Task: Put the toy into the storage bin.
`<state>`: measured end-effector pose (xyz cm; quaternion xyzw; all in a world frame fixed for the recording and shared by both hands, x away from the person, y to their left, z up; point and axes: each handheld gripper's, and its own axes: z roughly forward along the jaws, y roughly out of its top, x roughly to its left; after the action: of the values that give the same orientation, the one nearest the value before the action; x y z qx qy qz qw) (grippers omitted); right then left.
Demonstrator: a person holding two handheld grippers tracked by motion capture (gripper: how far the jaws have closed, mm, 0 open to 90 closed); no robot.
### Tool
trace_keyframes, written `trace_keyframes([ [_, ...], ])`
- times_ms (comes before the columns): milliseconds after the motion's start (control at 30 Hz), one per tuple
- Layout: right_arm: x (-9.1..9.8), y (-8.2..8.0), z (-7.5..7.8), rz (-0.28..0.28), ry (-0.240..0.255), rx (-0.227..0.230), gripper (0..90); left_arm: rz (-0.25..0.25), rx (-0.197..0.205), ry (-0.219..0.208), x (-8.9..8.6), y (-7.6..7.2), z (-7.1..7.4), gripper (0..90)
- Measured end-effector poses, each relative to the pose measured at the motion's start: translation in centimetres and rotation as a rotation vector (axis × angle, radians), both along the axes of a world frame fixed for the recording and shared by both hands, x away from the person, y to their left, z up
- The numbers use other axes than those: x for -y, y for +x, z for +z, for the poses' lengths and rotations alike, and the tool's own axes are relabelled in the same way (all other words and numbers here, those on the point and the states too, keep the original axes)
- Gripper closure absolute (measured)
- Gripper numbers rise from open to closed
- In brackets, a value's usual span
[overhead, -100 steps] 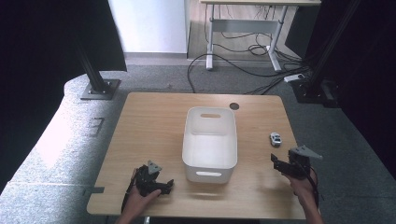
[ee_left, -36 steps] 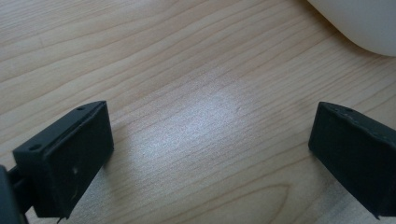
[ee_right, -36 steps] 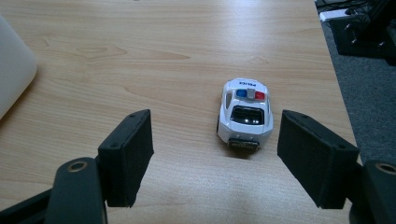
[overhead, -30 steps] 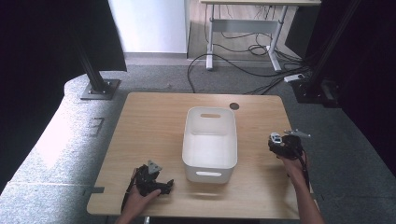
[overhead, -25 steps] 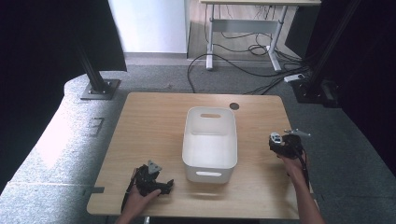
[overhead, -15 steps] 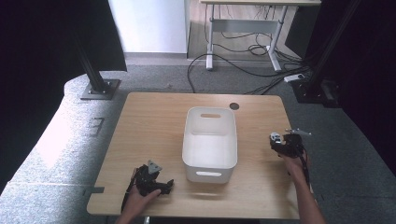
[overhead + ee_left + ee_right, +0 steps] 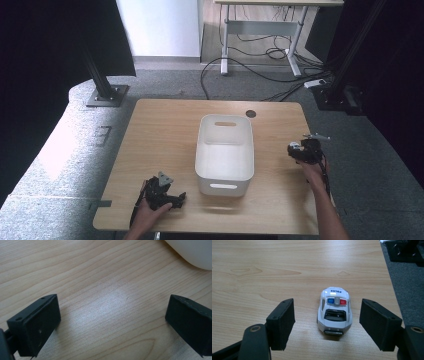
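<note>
We judge the work barely begun; the small white toy police car with blue and red roof lights (image 7: 334,310) stands on its wheels on the pale wooden bench (image 7: 165,135), not yet lifted, and nothing has reached the container. In the right gripper view our right gripper (image 7: 328,323) sits low over the bench with the car between its jaws; the jaws stand wide, with clear wood showing on both sides of the car, nearer the right-hand pad, so neither pad touches it. From the high view the right gripper (image 7: 300,150) lies near the bench's edge at about three o'clock, and the car, tiny there, peeps out at its tip.

Our left gripper (image 7: 162,192) rests at about seven o'clock, near the bench's front edge; in the left gripper view (image 7: 112,320) its jaws gape over bare wood and hold nothing, with a curved white corner of the container at the upper right.

The white rectangular plastic tub with slotted handles (image 7: 225,150) stands at the bench's centre, between the two grippers and apart from both; its interior looks empty, so far as the high view lets us see. What is left, we reckon: close on the car, lift it, carry it toward nine o'clock, and set it in the tub.
</note>
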<state>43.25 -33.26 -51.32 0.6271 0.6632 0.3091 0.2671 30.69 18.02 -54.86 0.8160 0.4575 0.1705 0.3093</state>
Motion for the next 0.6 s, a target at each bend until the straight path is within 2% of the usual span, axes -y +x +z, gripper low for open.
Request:
trace_keyframes([
  [200, -0.3, 0.6, 0.4, 0.005, -0.005, 0.010, 28.5, 0.000, -0.001, 0.001, 0.0, 0.0, 0.0, 0.0],
  [600, 0.0, 1.7, -0.1, -0.009, -0.012, -0.018, 28.2, 0.000, -0.001, 0.001, 0.0, 0.0, 0.0, 0.0],
])
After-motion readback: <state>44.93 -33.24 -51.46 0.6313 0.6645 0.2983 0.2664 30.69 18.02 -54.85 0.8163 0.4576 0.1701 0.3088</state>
